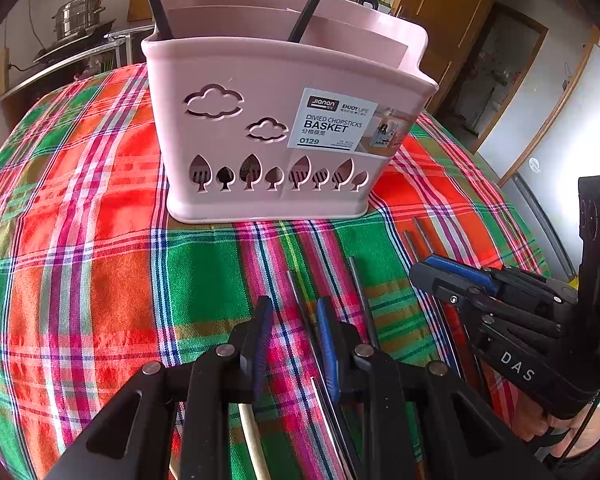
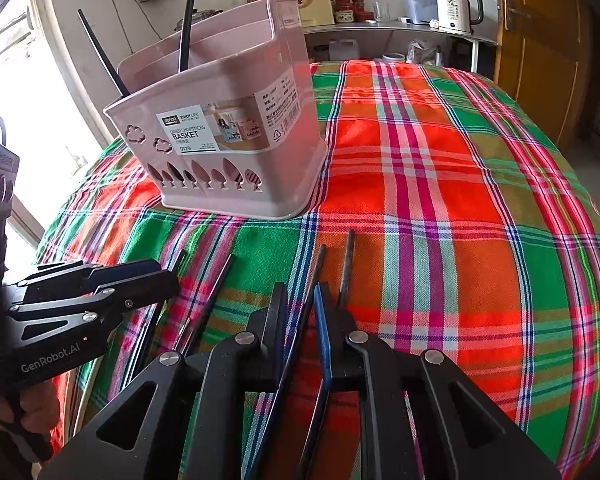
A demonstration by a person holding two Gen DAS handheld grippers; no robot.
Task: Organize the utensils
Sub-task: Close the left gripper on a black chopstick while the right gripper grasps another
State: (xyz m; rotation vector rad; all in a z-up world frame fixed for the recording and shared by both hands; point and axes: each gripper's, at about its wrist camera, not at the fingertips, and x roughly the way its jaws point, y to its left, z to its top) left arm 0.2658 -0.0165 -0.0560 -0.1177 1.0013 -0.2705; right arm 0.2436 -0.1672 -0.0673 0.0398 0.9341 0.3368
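Left wrist view: the left tongs (image 1: 290, 320) tilt down over the plaid counter (image 1: 80, 240), slightly parted, gripping nothing; chopsticks (image 1: 360, 292) lie just beside them, before a pink basket (image 1: 260, 120). Right wrist view: the right tongs (image 2: 300, 300) angle downward, a dark chopstick (image 2: 314, 276) between the pads; whether they clamp it is unclear.

A woven plaid cloth (image 1: 80, 280) is spread over the tabletop. The basket (image 1: 260, 120) is made of smooth, faintly glossy pink plastic with a glossy paper label (image 1: 340, 124). Matt black plastic and blue pads are seen on the tongs (image 1: 292, 320).
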